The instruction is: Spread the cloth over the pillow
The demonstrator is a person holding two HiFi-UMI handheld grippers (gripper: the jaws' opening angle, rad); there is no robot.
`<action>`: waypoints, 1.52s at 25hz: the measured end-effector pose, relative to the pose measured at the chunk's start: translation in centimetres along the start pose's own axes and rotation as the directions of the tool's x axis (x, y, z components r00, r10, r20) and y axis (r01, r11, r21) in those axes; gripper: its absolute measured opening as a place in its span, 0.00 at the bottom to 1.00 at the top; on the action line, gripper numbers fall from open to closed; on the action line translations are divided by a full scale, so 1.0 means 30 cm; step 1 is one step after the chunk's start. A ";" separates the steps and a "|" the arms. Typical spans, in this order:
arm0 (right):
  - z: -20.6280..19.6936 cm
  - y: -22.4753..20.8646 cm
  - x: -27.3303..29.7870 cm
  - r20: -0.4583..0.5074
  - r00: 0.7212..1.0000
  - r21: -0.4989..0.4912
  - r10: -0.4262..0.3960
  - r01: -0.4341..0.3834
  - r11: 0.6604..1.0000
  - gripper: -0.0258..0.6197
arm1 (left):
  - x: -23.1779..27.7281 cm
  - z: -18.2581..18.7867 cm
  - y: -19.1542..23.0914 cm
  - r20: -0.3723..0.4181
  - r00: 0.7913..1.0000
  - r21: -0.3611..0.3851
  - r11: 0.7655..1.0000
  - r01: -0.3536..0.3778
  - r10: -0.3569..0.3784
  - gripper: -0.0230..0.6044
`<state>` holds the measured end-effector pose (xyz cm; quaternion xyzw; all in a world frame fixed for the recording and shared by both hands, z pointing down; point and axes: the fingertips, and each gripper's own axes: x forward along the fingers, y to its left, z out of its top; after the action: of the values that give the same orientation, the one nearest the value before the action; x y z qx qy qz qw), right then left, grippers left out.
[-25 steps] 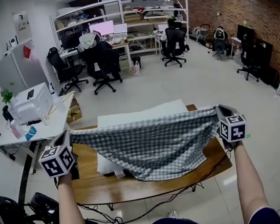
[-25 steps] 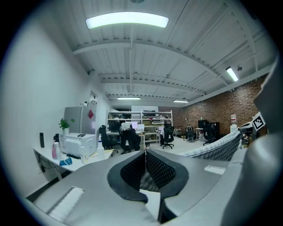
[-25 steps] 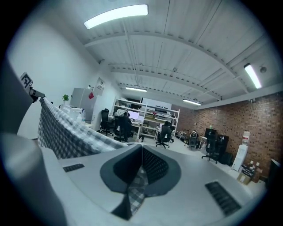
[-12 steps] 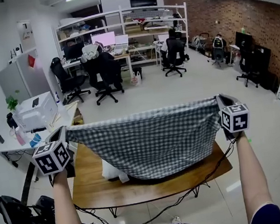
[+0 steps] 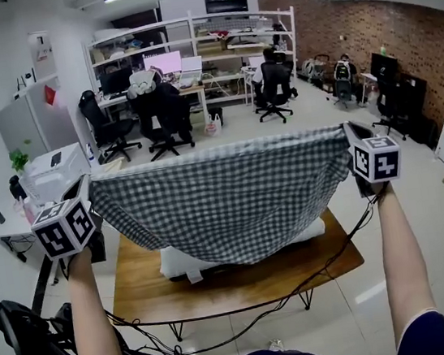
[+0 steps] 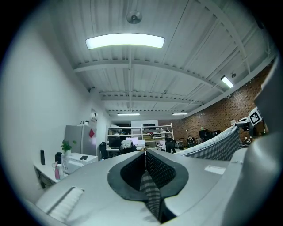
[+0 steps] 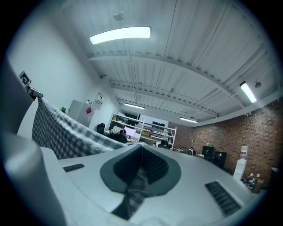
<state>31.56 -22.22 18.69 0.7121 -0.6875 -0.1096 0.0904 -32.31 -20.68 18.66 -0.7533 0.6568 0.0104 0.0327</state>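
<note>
Left tongs point(image 5: 89, 185) are clamped tight on one top corner of the checked cloth point(image 5: 225, 201); the left gripper view shows a strip of that check pinched right in their closed grip. Right tongs point(image 5: 348, 132) do the same at the other top corner, pressed together on a fold of the fabric. Both are held out level at arm's length, well apart, so the cloth's top edge runs nearly taut between them. The rest hangs down like a curtain to a rounded lower hem.

The cloth is up in the air over the wooden surface point(image 5: 140, 295), in front of the white pillow point(image 5: 181, 262) lying there. The pillow peeks out below the hem at the left and right. I can't tell whether the hem brushes it. A black cable point(image 5: 332, 257) trails along the surface's near edge.
</note>
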 end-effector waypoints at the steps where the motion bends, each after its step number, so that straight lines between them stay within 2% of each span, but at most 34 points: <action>1: 0.007 -0.003 -0.005 -0.001 1.000 0.000 -0.002 0.002 1.000 0.07 | -0.007 0.012 -0.001 0.004 1.000 0.000 1.000 0.001 -0.001 0.05; 7: 0.009 -0.010 -0.025 -0.013 1.000 0.003 -0.009 0.009 1.000 0.07 | -0.046 0.069 -0.013 0.027 0.999 0.020 1.000 0.016 -0.017 0.05; 13: -0.028 -0.002 -0.027 -0.035 0.999 0.013 -0.014 0.014 1.000 0.07 | -0.040 0.037 -0.013 0.012 1.000 0.021 1.000 0.019 -0.019 0.05; 22: -0.169 0.048 0.023 -0.099 0.995 0.011 0.010 -0.009 1.000 0.07 | 0.013 -0.138 -0.006 -0.090 0.996 0.010 1.000 0.006 -0.005 0.05; 38: -0.368 0.098 0.227 -0.174 0.982 0.031 0.073 -0.069 0.997 0.07 | 0.217 -0.368 0.008 -0.211 0.977 -0.013 0.999 -0.040 0.036 0.05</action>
<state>32.03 -29.37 29.89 0.6950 -0.7033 -0.0347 0.1454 -31.96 -27.84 29.29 -0.7378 0.6707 -0.0632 -0.0435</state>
